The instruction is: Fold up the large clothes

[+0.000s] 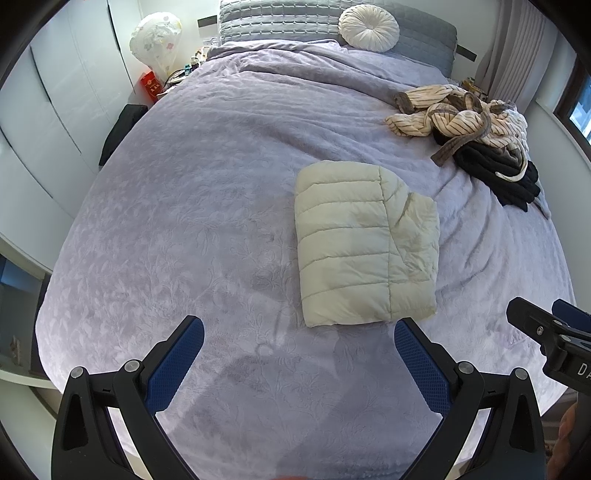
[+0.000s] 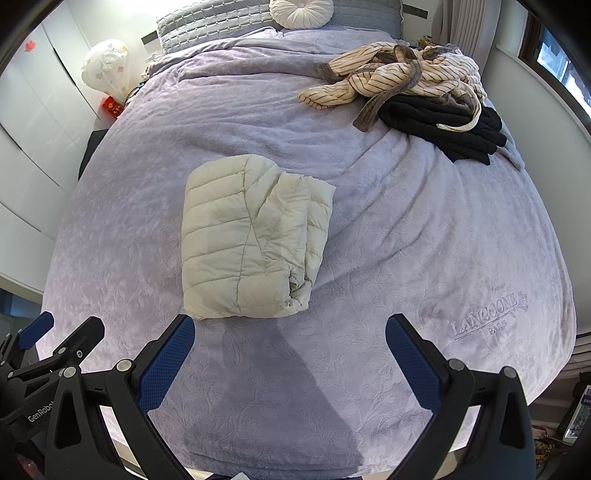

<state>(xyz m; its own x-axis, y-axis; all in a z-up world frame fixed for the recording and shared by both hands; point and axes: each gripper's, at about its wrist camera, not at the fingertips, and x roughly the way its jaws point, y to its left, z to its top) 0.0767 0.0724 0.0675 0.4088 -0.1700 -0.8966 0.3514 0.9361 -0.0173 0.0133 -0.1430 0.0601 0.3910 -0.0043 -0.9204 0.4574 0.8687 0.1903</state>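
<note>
Cream quilted puffer jacket (image 1: 364, 243) (image 2: 251, 236), folded into a plump rectangle with stitched channels, lying mid-bed on a lavender embossed floral blanket (image 1: 184, 221) (image 2: 424, 240). Heaped near the far right edge: striped fuzzy robe (image 1: 458, 110) (image 2: 399, 75) over black knitwear (image 1: 498, 170) (image 2: 443, 125); round pleated white cushion (image 1: 369, 27) (image 2: 301, 13) against grey quilted pillows. Left gripper (image 1: 299, 354) and right gripper (image 2: 290, 350) side by side above the near blanket, just short of the jacket, jaws spread wide, blue textured pads bare, grasping nothing.
</note>
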